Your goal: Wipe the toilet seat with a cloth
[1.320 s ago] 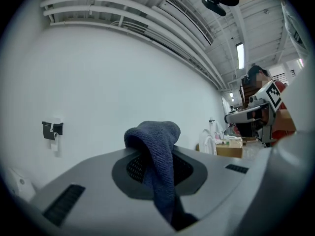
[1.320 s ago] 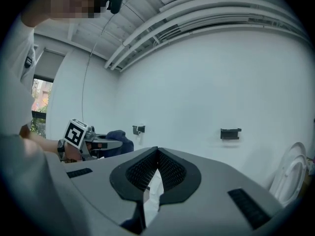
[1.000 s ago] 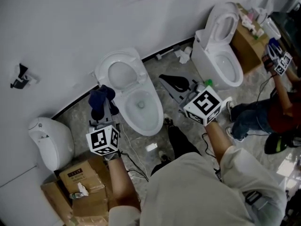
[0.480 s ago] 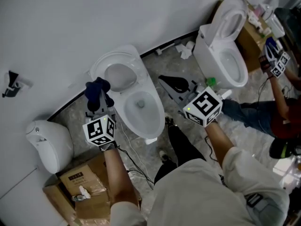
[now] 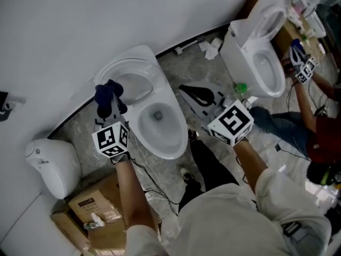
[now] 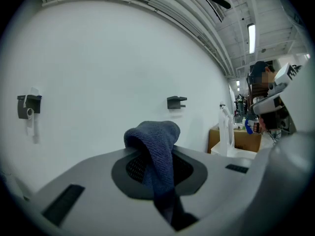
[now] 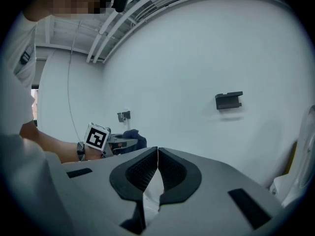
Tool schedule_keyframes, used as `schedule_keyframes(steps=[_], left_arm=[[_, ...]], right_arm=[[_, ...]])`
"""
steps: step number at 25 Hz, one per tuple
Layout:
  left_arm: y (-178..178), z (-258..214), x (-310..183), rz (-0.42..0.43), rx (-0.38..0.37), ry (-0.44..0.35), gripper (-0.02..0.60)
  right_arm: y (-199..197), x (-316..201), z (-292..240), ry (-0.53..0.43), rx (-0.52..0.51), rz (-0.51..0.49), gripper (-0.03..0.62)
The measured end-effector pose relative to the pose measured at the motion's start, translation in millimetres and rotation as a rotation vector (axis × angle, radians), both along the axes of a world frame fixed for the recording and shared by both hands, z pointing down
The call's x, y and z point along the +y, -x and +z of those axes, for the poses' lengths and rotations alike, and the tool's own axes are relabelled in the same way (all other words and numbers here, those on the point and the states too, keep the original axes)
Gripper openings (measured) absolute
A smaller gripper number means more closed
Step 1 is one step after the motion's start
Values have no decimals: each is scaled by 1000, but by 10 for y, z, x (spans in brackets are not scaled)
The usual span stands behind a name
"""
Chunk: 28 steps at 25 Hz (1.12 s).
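A white toilet [image 5: 178,128] stands on the grey floor against the wall, lid raised, bowl uncovered. My left gripper [image 5: 110,112] hangs just left of the bowl, shut on a dark blue cloth [image 5: 108,96] that bunches over its tips. In the left gripper view the cloth [image 6: 158,154] is draped between the jaws and hides the pads. My right gripper [image 5: 187,91] hovers right of the bowl, black jaws pointing toward it. In the right gripper view its jaws [image 7: 157,154] meet with nothing held; the left gripper [image 7: 115,142] and cloth [image 7: 134,137] show beyond.
A second toilet [image 5: 256,52] stands at the upper right, with another person [image 5: 319,137] crouched beside it. A white fixture [image 5: 50,161] and cardboard boxes [image 5: 96,201] sit at the lower left. Cables trail over the floor by my legs. Small brackets [image 6: 176,102] hang on the white wall.
Both grippers have sunk and moved forward toward the toilet. The left one still carries the cloth beside the bowl's left side; the right one stays shut.
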State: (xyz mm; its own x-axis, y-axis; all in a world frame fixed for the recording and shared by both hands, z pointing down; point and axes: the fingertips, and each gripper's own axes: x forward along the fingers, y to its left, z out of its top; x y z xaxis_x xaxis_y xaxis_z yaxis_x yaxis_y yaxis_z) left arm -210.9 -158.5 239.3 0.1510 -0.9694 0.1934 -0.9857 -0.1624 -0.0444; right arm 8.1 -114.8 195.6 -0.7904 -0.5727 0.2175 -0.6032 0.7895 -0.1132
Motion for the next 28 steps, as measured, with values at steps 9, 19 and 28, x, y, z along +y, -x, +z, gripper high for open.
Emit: schedule_keyframes(steps=[9, 19, 28], left_arm=[[140, 566, -502, -22, -26, 24, 37], [71, 955, -931, 7, -60, 21, 37], [-210, 1038, -1077, 40, -78, -18, 37]], right_arm=[[39, -256, 417, 34, 36, -2, 28], [47, -464, 684, 39, 14, 17, 28], [-120, -512, 921, 77, -3, 61, 28]])
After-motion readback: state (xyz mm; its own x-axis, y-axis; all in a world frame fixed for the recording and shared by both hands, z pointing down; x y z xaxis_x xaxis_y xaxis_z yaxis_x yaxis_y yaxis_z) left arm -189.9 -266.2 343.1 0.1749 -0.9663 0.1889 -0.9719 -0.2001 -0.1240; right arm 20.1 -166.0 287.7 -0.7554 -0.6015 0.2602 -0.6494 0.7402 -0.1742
